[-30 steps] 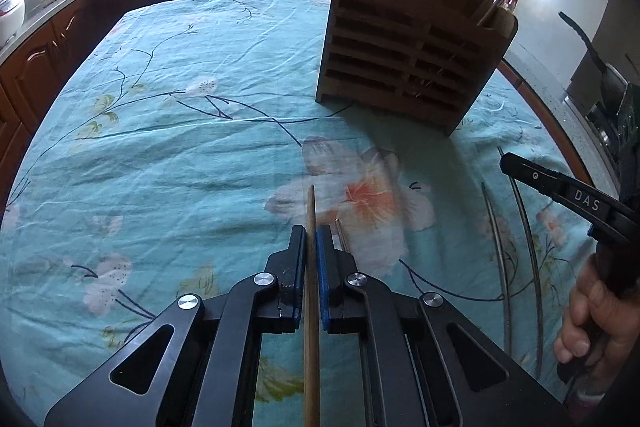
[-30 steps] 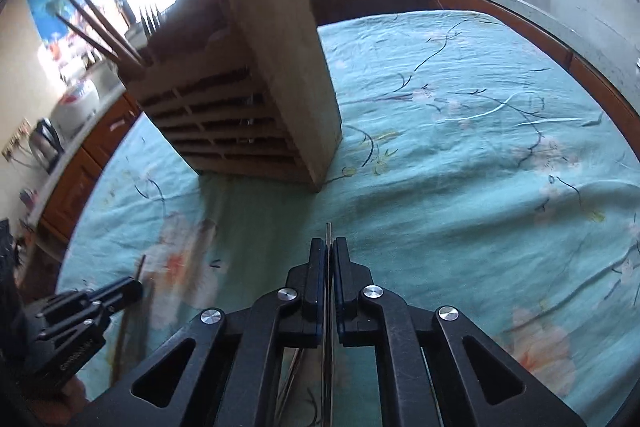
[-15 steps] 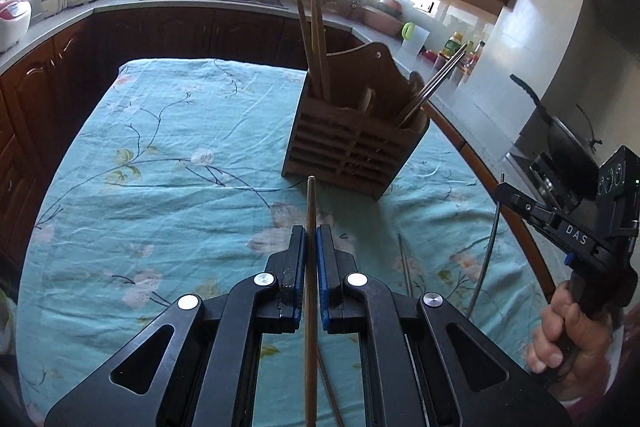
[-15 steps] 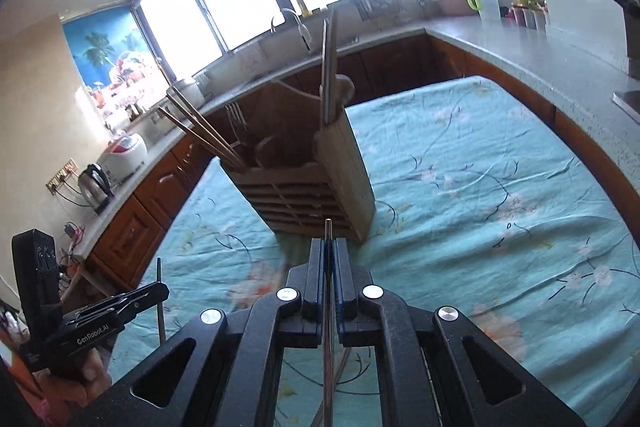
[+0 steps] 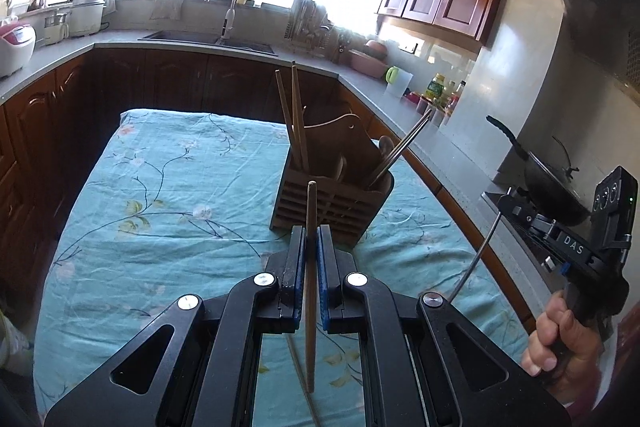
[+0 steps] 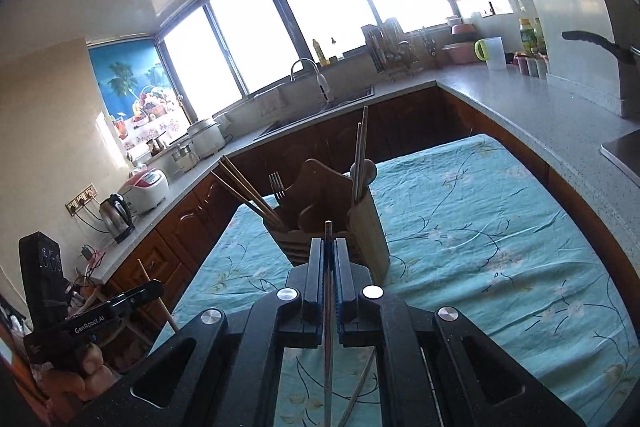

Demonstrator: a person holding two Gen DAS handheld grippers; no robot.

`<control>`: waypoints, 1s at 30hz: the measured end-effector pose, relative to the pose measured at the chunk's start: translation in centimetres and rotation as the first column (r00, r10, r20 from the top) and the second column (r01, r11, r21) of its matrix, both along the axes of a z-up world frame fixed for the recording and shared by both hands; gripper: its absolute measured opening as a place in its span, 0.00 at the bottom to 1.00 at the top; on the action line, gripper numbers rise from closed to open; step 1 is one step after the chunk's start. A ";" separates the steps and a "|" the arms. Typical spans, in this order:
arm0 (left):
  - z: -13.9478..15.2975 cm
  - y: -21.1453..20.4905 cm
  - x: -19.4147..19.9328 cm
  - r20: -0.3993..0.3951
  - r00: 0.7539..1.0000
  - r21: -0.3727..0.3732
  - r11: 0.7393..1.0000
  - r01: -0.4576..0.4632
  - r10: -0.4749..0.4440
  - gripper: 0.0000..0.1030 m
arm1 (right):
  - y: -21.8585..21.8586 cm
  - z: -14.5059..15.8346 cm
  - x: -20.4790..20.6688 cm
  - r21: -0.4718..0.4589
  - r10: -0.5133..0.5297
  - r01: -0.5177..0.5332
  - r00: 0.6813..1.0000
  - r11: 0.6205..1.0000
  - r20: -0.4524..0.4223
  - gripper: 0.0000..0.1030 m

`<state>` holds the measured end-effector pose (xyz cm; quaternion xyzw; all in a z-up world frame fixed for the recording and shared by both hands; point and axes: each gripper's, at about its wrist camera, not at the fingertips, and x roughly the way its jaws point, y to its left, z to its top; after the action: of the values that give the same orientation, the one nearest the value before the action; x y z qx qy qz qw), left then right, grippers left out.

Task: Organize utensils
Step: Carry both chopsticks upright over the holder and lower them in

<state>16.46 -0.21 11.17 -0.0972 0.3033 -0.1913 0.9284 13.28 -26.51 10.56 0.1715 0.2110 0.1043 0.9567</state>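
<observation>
A wooden slatted utensil holder [image 5: 336,199] stands on the teal flowered tablecloth [image 5: 168,195]; it also shows in the right wrist view [image 6: 336,223]. It holds wooden chopsticks [image 5: 294,119], metal chopsticks [image 5: 400,151] and a fork [image 6: 277,185]. My left gripper [image 5: 309,239] is shut on a wooden chopstick [image 5: 310,291], raised above the table in front of the holder. My right gripper [image 6: 329,251] is shut on a metal chopstick [image 6: 328,331], also raised, and shows at the right of the left wrist view [image 5: 520,207].
More chopsticks lie on the cloth under the grippers [image 6: 360,383]. Dark wood cabinets and a grey counter [image 5: 180,43] ring the table. A sink [image 5: 208,37], a rice cooker [image 6: 146,187], a kettle [image 6: 114,213] and a black wok [image 5: 552,183] stand around.
Both grippers have risen well above the table with their chopsticks held. The holder now looks smaller and farther below. Both views tilted up toward the windows.
</observation>
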 end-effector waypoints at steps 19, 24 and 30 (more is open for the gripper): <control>1.7 0.3 1.1 0.038 0.999 -0.015 1.000 -0.015 0.015 0.05 | -0.1 1.8 1.0 0.001 -0.006 0.006 0.999 1.000 0.054 0.04; 2.3 0.1 1.8 0.046 0.999 -0.025 1.000 -0.013 0.014 0.05 | -0.4 2.0 1.6 0.009 -0.014 0.014 0.998 1.000 0.059 0.04; 3.6 -0.6 3.1 0.082 0.997 -0.028 1.000 -0.012 0.014 0.05 | -0.3 2.9 2.8 -0.009 -0.026 0.027 0.996 1.000 0.080 0.04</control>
<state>19.59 -0.76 14.82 -0.1041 0.2614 -0.1932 0.9399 16.13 -26.84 13.43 0.1649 0.1709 0.0973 0.9665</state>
